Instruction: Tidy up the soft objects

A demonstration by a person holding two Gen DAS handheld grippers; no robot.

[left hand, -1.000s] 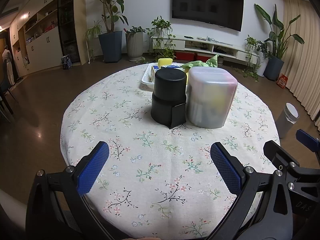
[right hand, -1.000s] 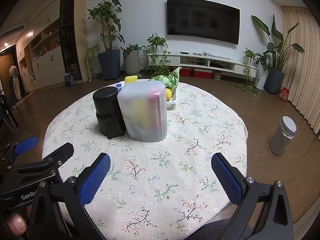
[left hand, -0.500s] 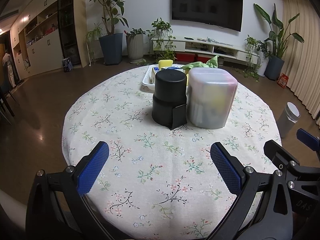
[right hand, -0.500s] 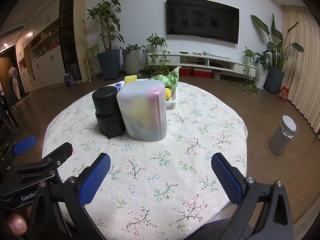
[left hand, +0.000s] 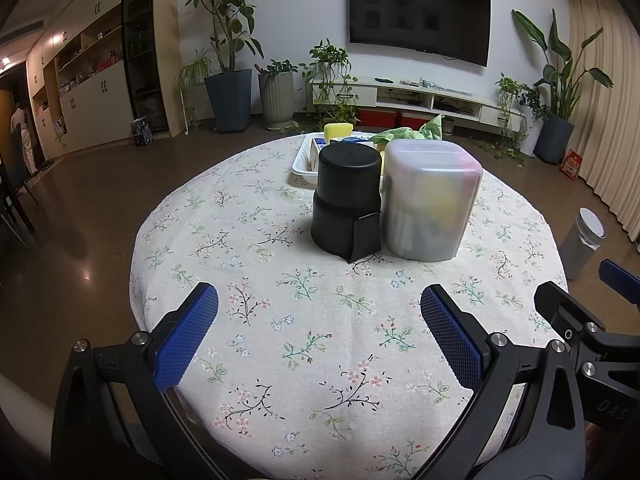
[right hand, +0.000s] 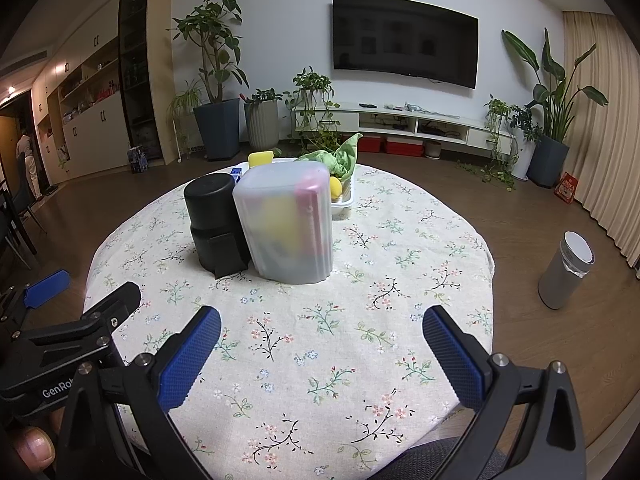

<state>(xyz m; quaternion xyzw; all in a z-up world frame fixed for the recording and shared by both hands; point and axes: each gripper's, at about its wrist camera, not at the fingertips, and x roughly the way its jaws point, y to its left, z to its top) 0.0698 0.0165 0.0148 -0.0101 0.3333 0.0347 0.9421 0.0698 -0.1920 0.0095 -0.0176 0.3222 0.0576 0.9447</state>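
Floral cloth covers the round bench [left hand: 280, 344], and across the last second almost nothing on it changes: the two containers and the tray behind them sit where they sat, while the left wrist view shows the bench slightly farther off than a second ago, so the left gripper [left hand: 318, 334] has eased back a touch; the right gripper [right hand: 320, 354] holds its place. Both pairs of jaws stand released, spread wide with blue pads apart and nothing between them, hovering over the near edge of the bench, well apart from the containers. A frosted translucent container [left hand: 430, 198] stands upright near the middle of the bench, its rounded lid on, with blurred yellow and pink shapes showing through its wall; what those shapes are cannot be told. Touching its left side stands a black cylindrical container [left hand: 346, 196], upright, with a black flap at its base. Just behind both lies a white tray [left hand: 302, 162] holding the soft things: a yellow sponge [left hand: 338, 131] at its far left end, a crumpled green cloth [right hand: 334, 158] rising at its right end, and a small yellow piece [right hand: 335, 187] tucked beside the frosted container. Blue and white items also lie in the tray, too hidden to name. On the floor to the right stands a grey cylindrical bin [right hand: 566, 276].
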